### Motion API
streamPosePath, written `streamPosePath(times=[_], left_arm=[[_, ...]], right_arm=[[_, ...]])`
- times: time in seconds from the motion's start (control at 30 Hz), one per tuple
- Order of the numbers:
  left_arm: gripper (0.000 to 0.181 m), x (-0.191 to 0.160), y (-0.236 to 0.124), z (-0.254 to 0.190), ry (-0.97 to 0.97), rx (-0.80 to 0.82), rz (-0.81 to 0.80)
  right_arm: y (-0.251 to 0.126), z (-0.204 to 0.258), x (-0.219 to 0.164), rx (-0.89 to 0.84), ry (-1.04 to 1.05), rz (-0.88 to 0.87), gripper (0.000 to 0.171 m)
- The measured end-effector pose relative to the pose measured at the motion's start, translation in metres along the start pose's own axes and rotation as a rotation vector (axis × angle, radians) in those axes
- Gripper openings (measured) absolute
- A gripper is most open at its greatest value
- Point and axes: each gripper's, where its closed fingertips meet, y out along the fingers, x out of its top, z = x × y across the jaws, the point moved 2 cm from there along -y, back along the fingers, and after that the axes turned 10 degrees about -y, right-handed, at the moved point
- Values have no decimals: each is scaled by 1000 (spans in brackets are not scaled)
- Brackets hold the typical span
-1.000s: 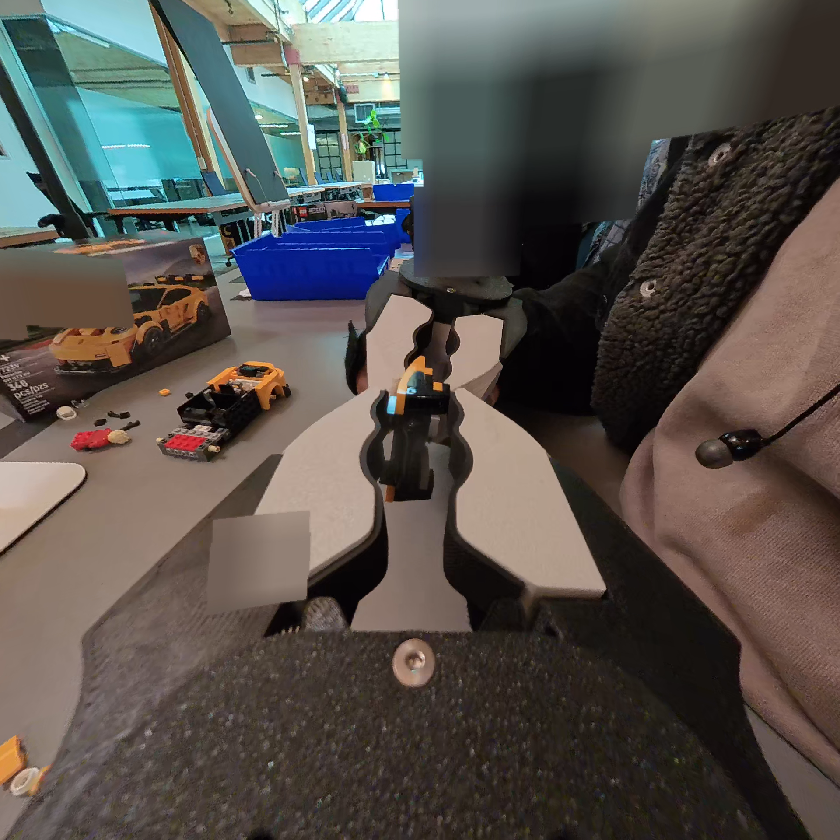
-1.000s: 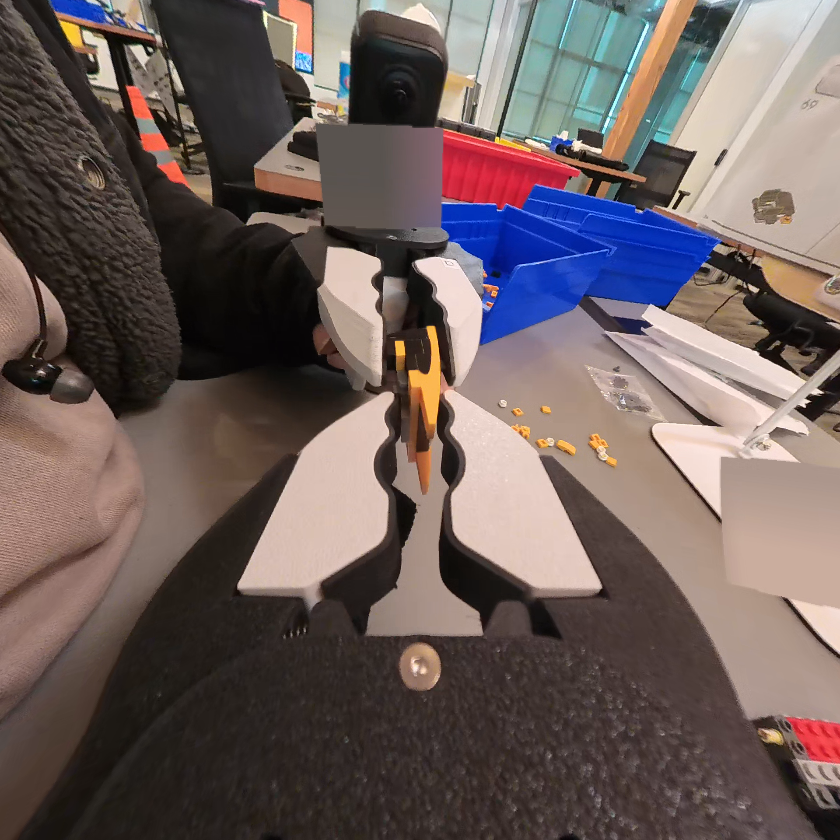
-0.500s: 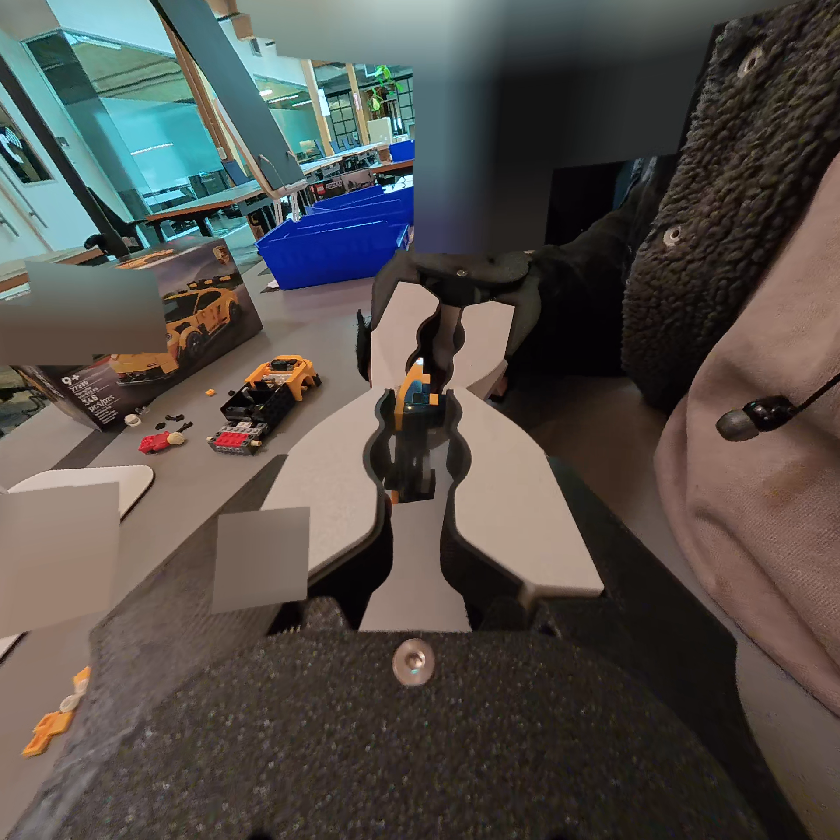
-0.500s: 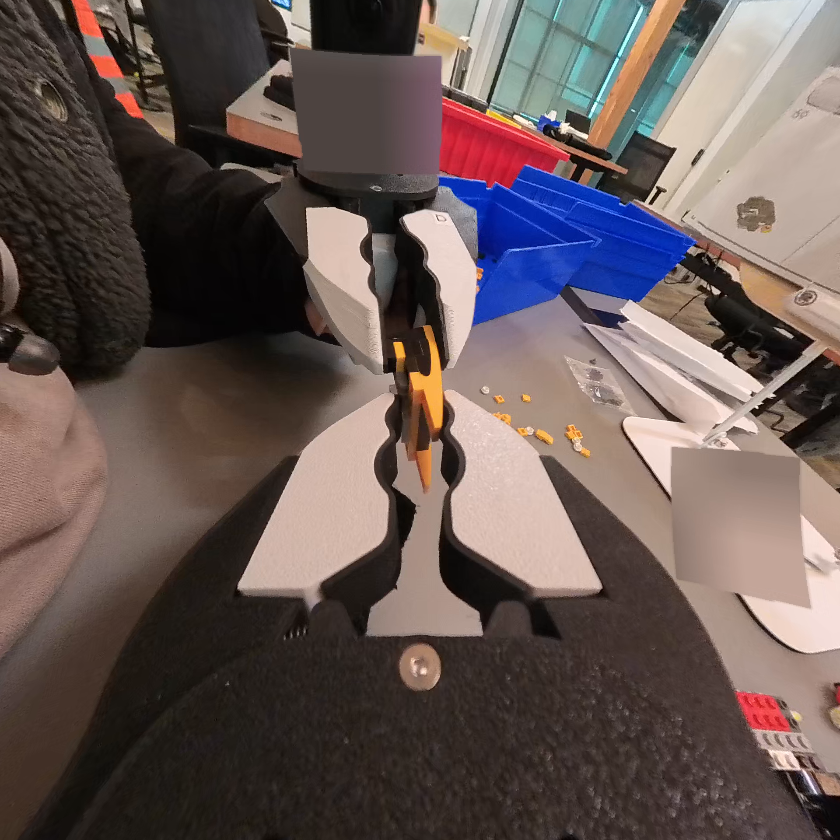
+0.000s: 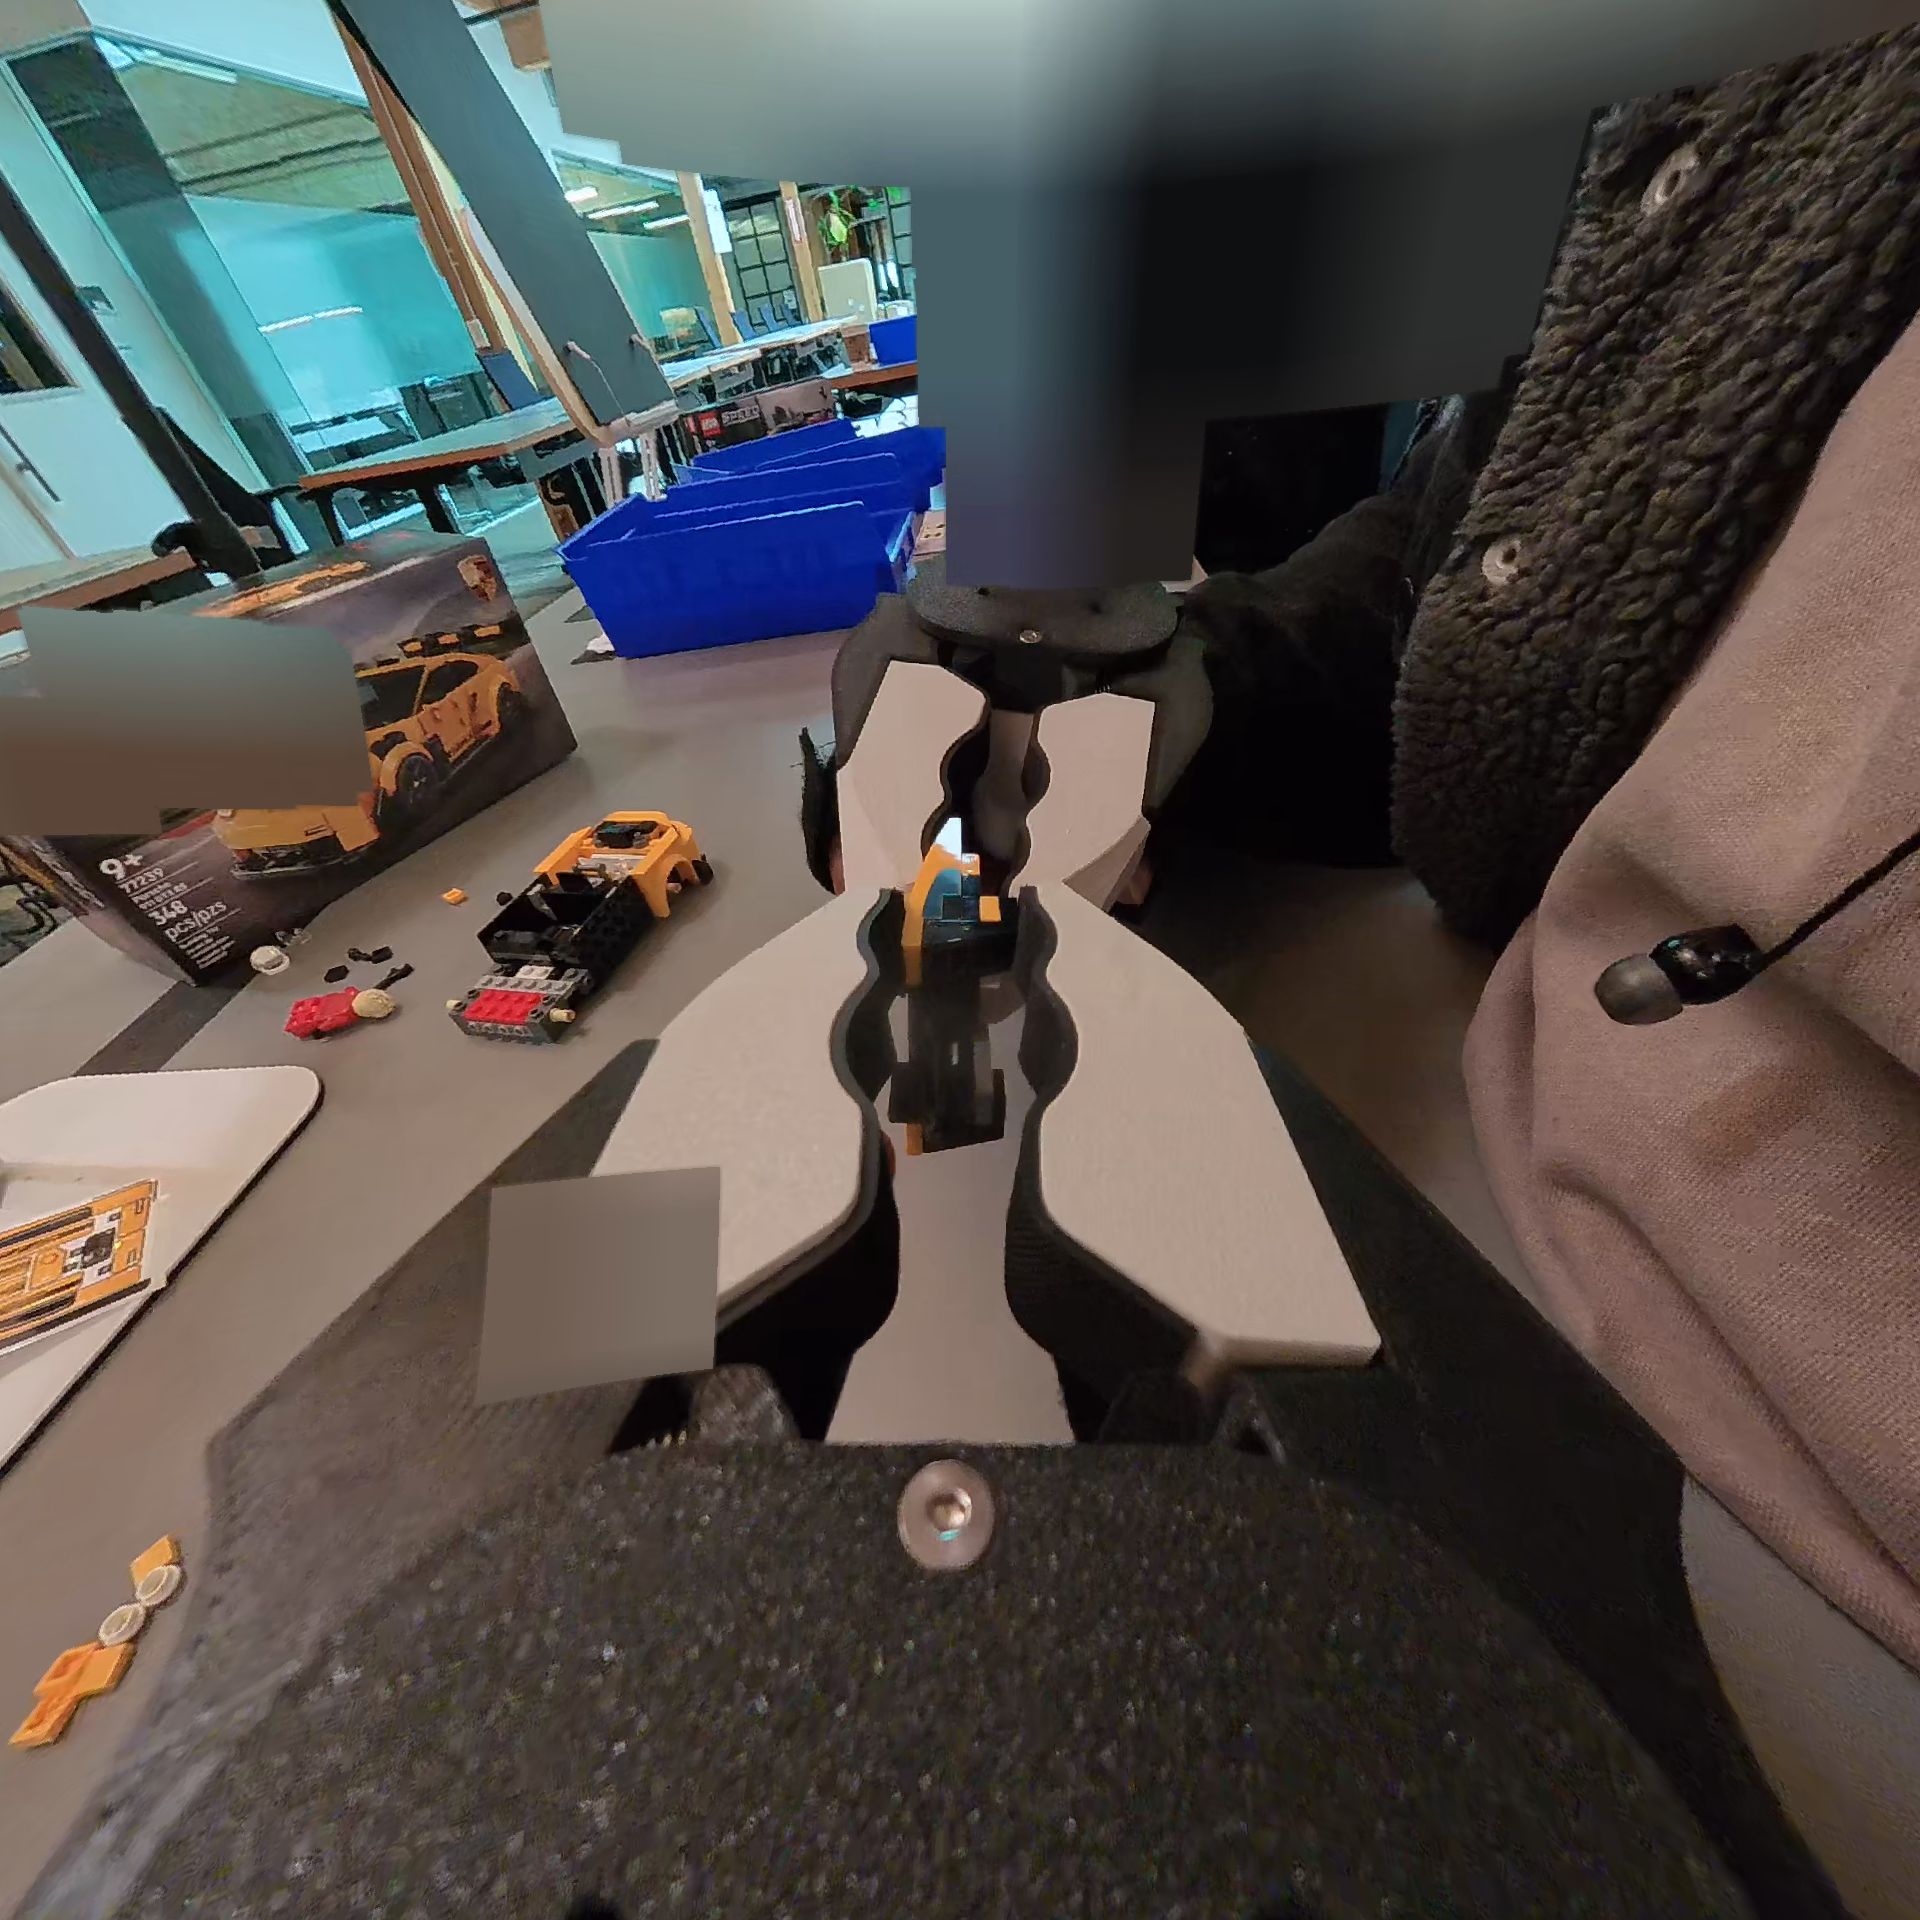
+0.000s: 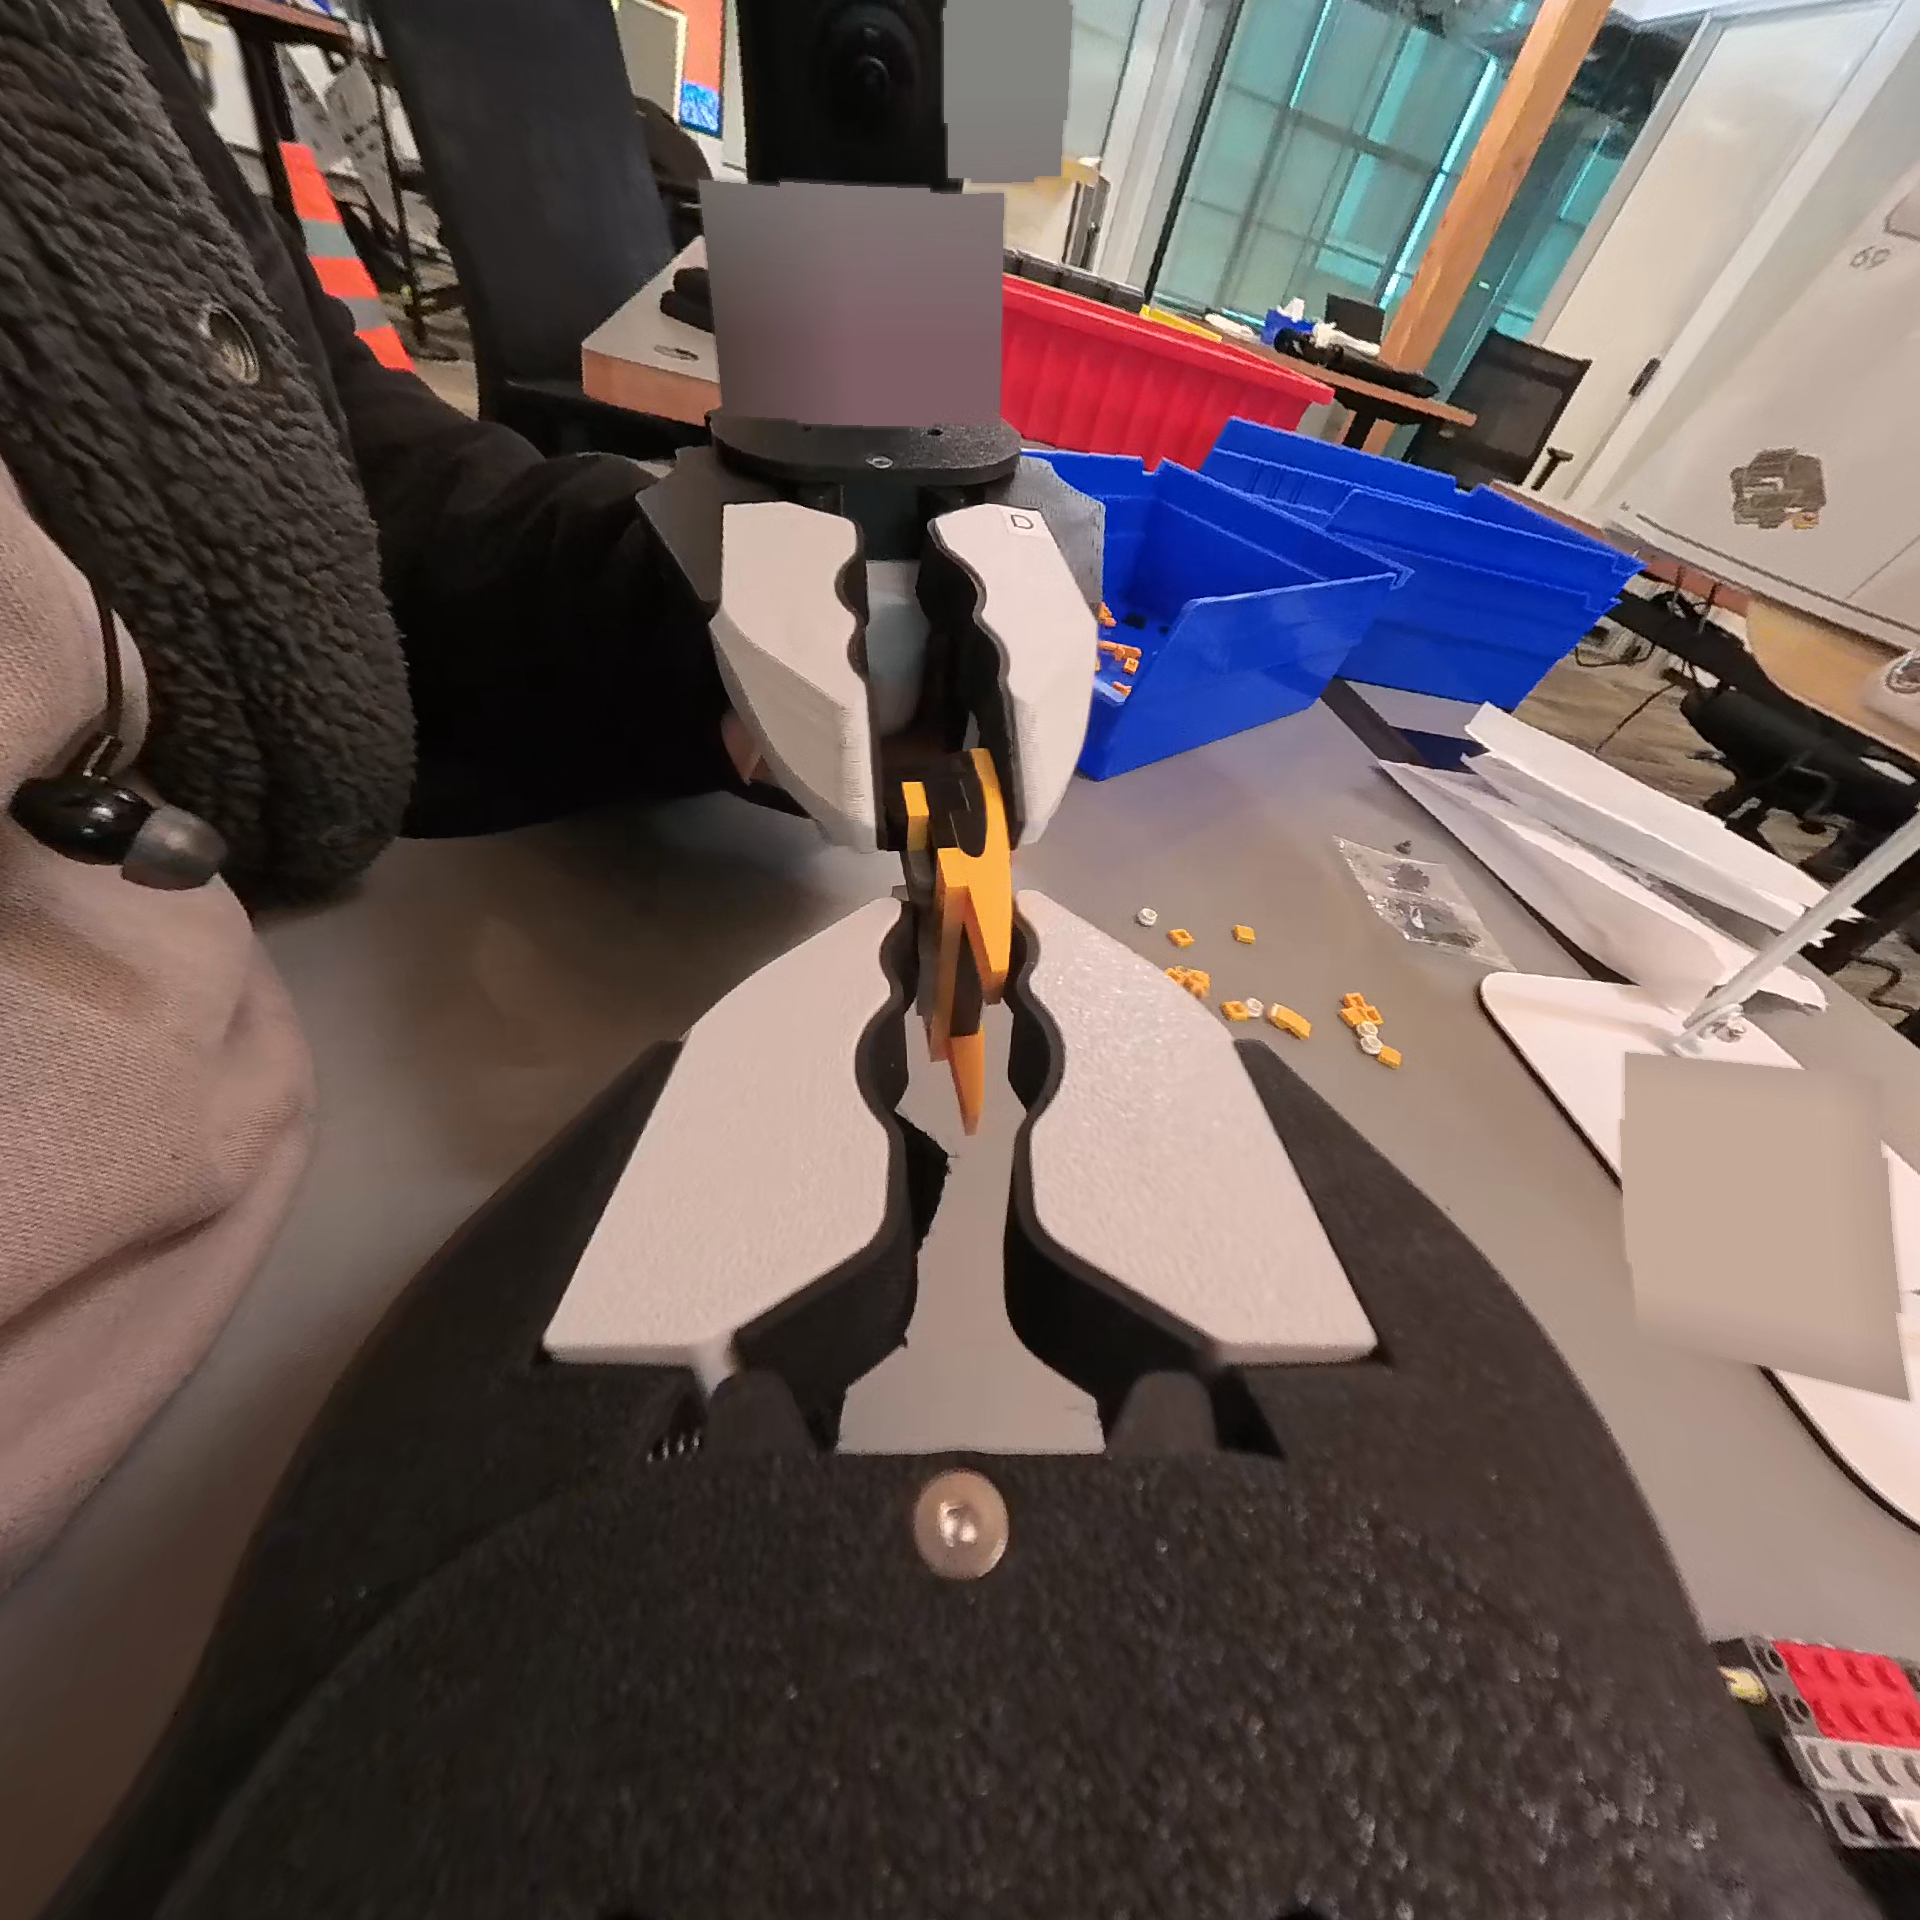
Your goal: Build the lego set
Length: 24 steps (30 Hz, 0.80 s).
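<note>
1. Left gripper (image 5: 948, 914) – fingers closed onto black-and-orange lego sub-assembly (image 5: 945, 1023), held up above grey table (image 5: 665, 727), tips facing right gripper.
2. Right gripper (image 6: 956, 920) – fingers pinched on same piece from opposite end; seen here as orange-and-black lego sub-assembly (image 6: 966, 966), thin orange plate edge-on, pointed end toward camera.
3. Both grippers tip to tip, piece bridging the two. Exact contact point of each finger on the piece hard to tell.
4. Partly built car chassis (image 5: 582, 925) flat on table, left of grippers in left wrist view – orange section at far end, black middle, red and grey bricks at near end. Not touched by either gripper.
5. Small red piece (image 5: 332, 1010) plus a few black bits just beside chassis, nearer set box (image 5: 312, 769).
6. Loose orange pieces (image 6: 1278, 1013) scattered on table to right of right gripper; more orange and white bits (image 5: 99, 1652) at lower left of left wrist view.
7. Blue bins (image 6: 1247, 623) behind, well apart from grippers; red bin (image 6: 1132, 379) farther back.
8. White base plate (image 5: 156, 1132) at left with instruction booklet (image 5: 73, 1262) on it.
</note>
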Motion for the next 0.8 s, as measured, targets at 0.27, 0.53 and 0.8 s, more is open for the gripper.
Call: streamPosePath(times=[0.27,0.53,0.8], left_arm=[[29,2,-2,0,35,25,-22],[20,-4,-3,-2,24,1,30],[62,-13,-3,22,-347,-53,-40]], right_arm=[[-2,-4,0,-12,2,-8,15],[0,0,-2,2,-14,-5,15],[-7,-10,-5,-111,-231,63,14]])
